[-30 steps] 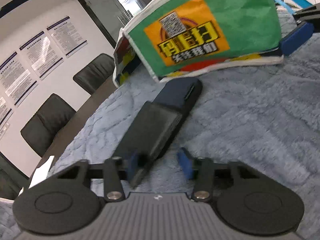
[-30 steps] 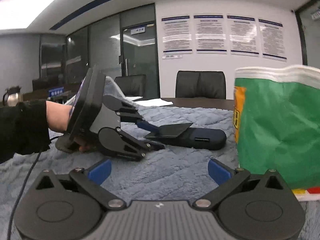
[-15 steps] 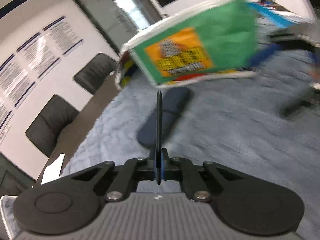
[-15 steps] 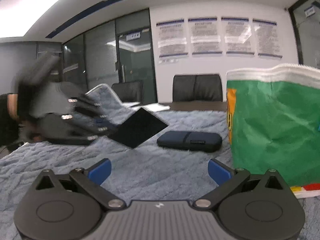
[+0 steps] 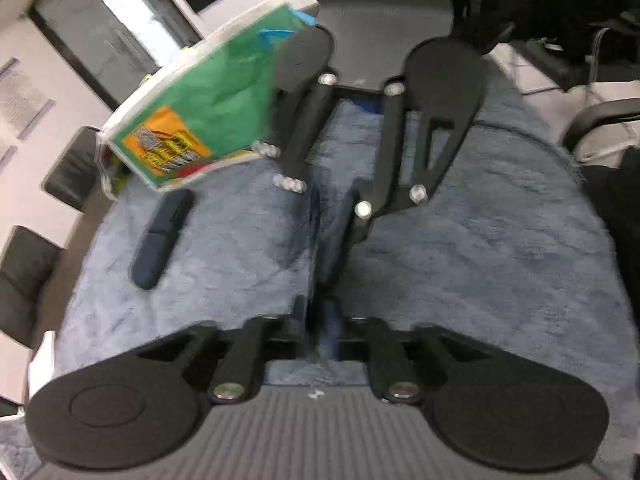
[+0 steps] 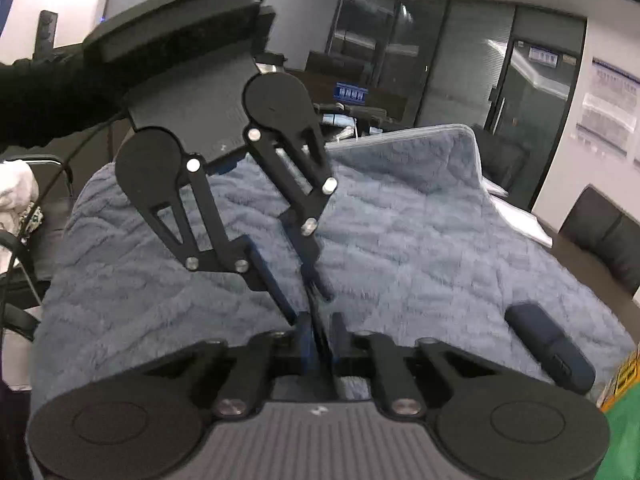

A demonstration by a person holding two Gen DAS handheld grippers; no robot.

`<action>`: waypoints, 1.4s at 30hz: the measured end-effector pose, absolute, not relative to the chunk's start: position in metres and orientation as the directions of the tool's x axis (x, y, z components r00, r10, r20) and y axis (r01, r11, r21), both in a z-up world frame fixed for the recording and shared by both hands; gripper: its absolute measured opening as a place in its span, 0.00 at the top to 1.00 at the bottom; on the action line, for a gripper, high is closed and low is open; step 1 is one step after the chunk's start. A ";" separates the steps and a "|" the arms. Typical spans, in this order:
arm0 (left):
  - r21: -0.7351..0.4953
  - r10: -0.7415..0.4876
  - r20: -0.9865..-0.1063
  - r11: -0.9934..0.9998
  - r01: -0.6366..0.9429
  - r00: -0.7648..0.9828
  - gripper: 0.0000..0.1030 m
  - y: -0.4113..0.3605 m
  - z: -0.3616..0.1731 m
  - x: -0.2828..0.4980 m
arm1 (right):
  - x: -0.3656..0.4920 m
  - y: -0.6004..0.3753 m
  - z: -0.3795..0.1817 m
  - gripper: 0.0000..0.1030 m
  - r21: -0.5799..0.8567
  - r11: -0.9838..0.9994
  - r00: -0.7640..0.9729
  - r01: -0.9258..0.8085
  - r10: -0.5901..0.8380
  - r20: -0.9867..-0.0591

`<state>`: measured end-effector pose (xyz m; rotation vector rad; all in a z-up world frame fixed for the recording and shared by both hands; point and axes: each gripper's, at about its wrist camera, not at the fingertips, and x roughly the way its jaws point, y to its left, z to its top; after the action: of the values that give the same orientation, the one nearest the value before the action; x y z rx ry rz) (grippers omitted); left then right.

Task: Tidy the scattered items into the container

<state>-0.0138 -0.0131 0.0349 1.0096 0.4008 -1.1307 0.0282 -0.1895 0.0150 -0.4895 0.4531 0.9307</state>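
Meeting room, glass doors and notice boards at the back, black chairs (image 5: 72,168) along the table edge. Table top covered by a blue-grey fleece blanket (image 5: 480,260).

Container: green bag (image 5: 224,92), white-trimmed, orange printed panel on its side, a blue handle at the top. It stands on the blanket at the far left in the left wrist view. Its mouth faces away from both cameras, so I cannot tell what is inside.

Loose item 1: dark blue case (image 5: 160,240), lying flat on the blanket just beside the foot of the bag, outside it, touched by neither gripper.

Loose item 2: thin black card (image 6: 316,312), held in the air above the blanket, seen edge-on. It is well apart from the bag and spans between the two grippers, which face each other tip to tip.

Left gripper (image 5: 315,312): jaws have just been opening. They stand at a narrow gap with the card's edge between the fingers; the pads do not seem to press on it, though the frame is blurred.

Right gripper (image 6: 320,336): fingers closed down onto the card's other edge and gripping it.

A dark sleeve (image 6: 48,92) shows behind the left gripper in the right wrist view.
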 end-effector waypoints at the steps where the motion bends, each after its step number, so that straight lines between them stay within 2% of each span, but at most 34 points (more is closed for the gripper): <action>1: 0.457 -0.571 -0.711 0.068 0.887 0.410 0.72 -0.011 0.032 -0.013 | 0.027 -0.193 0.014 0.92 -0.233 0.494 0.530 -0.838 0.633 -0.564; 3: 0.446 -0.589 -0.702 0.073 0.892 0.400 0.62 -0.010 0.024 -0.010 | 0.024 -0.200 0.011 0.92 -0.285 0.467 0.539 -0.837 0.619 -0.571; 6: 0.426 -0.593 -0.704 0.085 0.901 0.389 0.62 -0.016 0.008 0.003 | 0.024 -0.208 0.004 0.92 -0.281 0.460 0.527 -0.842 0.591 -0.611; 7: 0.413 -0.591 -0.709 0.093 0.906 0.383 0.65 -0.018 0.004 0.007 | 0.024 -0.209 0.002 0.91 -0.281 0.469 0.531 -0.838 0.575 -0.622; 9: 0.381 -0.602 -0.709 0.111 0.918 0.367 0.89 -0.020 -0.001 0.015 | 0.026 -0.215 -0.005 0.81 -0.265 0.503 0.541 -0.823 0.549 -0.637; 10: 0.374 -0.606 -0.708 0.115 0.920 0.363 0.89 -0.019 0.000 0.012 | 0.027 -0.216 -0.009 0.76 -0.261 0.522 0.550 -0.812 0.536 -0.640; 12: 0.370 -0.603 -0.709 0.125 0.921 0.366 0.89 -0.019 -0.001 0.012 | 0.034 -0.224 -0.015 0.77 -0.230 0.568 0.569 -0.790 0.540 -0.621; 13: 0.360 -0.594 -0.715 0.138 0.923 0.368 0.89 -0.018 0.000 0.012 | 0.036 -0.227 -0.016 0.88 -0.191 0.593 0.572 -0.783 0.565 -0.594; 15: 0.342 -0.609 -0.703 0.163 0.925 0.367 0.90 -0.013 -0.001 0.013 | 0.038 -0.229 -0.017 0.88 -0.123 0.618 0.572 -0.777 0.610 -0.549; 17: 0.322 -0.644 -0.671 0.194 0.927 0.368 0.92 -0.007 0.003 0.013 | 0.032 -0.226 -0.014 0.90 -0.162 0.612 0.591 -0.774 0.608 -0.529; 22: 0.311 -0.759 -0.529 0.242 0.919 0.380 0.91 -0.003 0.058 0.003 | 0.016 -0.264 0.034 0.90 -0.176 0.679 0.689 -0.713 0.630 -0.359; 26: 0.356 -0.837 -0.404 0.227 0.907 0.368 0.89 -0.037 0.114 0.010 | 0.005 -0.308 0.083 0.90 -0.246 0.746 0.784 -0.619 0.568 -0.252; 27: 0.383 -0.845 -0.377 0.230 0.894 0.379 0.82 -0.051 0.127 0.015 | 0.006 -0.321 0.097 0.91 -0.253 0.767 0.806 -0.590 0.542 -0.237; 29: 0.420 -0.849 -0.326 0.263 0.868 0.415 0.79 -0.083 0.151 0.029 | 0.009 -0.353 0.124 0.91 -0.250 0.812 0.849 -0.527 0.489 -0.201; 32: 0.404 -0.875 -0.294 0.252 0.880 0.385 0.79 -0.137 0.179 0.061 | 0.033 -0.399 0.152 0.90 -0.199 0.875 0.890 -0.442 0.401 -0.216; 34: 0.356 -0.872 -0.289 0.286 0.890 0.396 0.74 -0.177 0.187 0.089 | 0.054 -0.422 0.162 0.89 -0.167 0.908 0.908 -0.384 0.339 -0.246; 36: 0.310 -0.861 -0.298 0.321 0.895 0.412 0.73 -0.211 0.185 0.113 | 0.084 -0.443 0.164 0.85 -0.098 0.942 0.906 -0.322 0.276 -0.321; 37: 0.296 -0.854 -0.314 0.327 0.897 0.415 0.71 -0.225 0.181 0.121 | 0.098 -0.450 0.163 0.78 -0.067 0.955 0.900 -0.289 0.247 -0.359; 38: 0.285 -0.841 -0.338 0.337 0.897 0.423 0.50 -0.238 0.176 0.130 | 0.115 -0.455 0.157 0.50 -0.052 0.967 0.890 -0.250 0.208 -0.406; 39: 0.284 -0.814 -0.370 0.359 0.889 0.448 0.17 -0.253 0.167 0.139 | 0.129 -0.455 0.152 0.34 -0.062 0.975 0.868 -0.212 0.158 -0.471; 40: 0.293 -0.785 -0.391 0.388 0.874 0.480 0.04 -0.259 0.161 0.143 | 0.144 -0.453 0.144 0.13 -0.108 0.979 0.828 -0.171 0.083 -0.554; 41: 0.302 -0.764 -0.400 0.412 0.860 0.507 0.00 -0.263 0.155 0.145 | 0.156 -0.450 0.137 0.12 -0.163 0.978 0.789 -0.134 0.006 -0.614; 42: 0.310 -0.746 -0.406 0.431 0.848 0.527 0.00 -0.264 0.149 0.148 | 0.163 -0.447 0.130 0.13 -0.200 0.972 0.770 -0.123 -0.034 -0.637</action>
<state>0.1477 -0.2641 0.1486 0.5150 0.2205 -1.0040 0.1629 -0.4468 0.1304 -0.2365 0.6921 0.0487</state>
